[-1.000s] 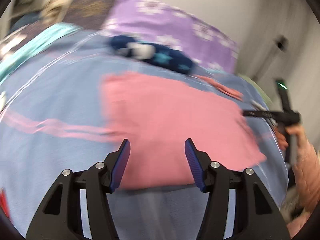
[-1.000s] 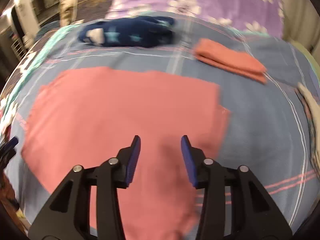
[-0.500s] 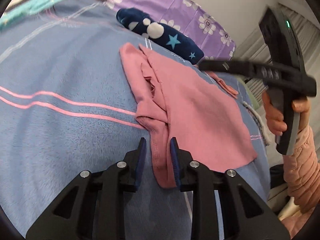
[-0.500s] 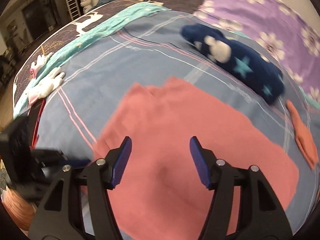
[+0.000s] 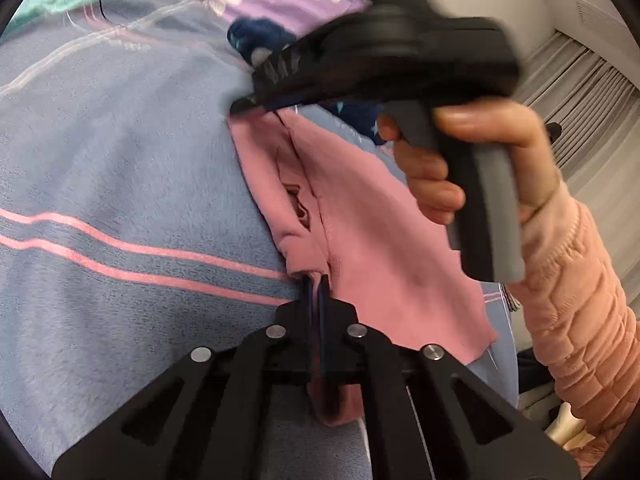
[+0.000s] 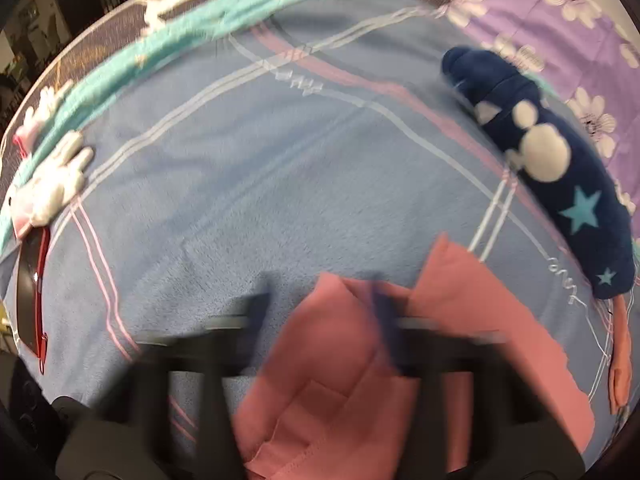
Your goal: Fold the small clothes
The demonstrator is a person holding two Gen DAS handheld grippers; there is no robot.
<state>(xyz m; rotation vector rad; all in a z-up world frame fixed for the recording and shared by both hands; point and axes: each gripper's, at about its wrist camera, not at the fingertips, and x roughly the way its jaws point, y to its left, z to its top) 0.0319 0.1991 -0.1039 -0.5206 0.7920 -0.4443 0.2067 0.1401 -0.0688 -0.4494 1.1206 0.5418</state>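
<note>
A pink garment [image 5: 360, 240] lies on a blue striped blanket [image 5: 100, 168]. My left gripper [image 5: 316, 280] is shut on the garment's near left edge, where the cloth bunches. My right gripper [image 6: 320, 304] is open and blurred with motion, jaws wide apart over the garment's far left corner [image 6: 340, 320]. In the left wrist view the right gripper [image 5: 248, 108] comes in from the right, held by a hand in a pink sleeve, its tips at the far corner.
A navy sock with stars [image 6: 560, 168] lies beyond the garment. A folded pink piece [image 6: 620, 368] lies at the right. A purple flowered pillow [image 6: 560, 12] is at the back. White gloves [image 6: 52, 184] and a dark phone [image 6: 28, 296] lie at the left.
My left gripper shut fully on the garment's edge, bunching the cloth. My right gripper swung across to the garment's far left corner, still open.
</note>
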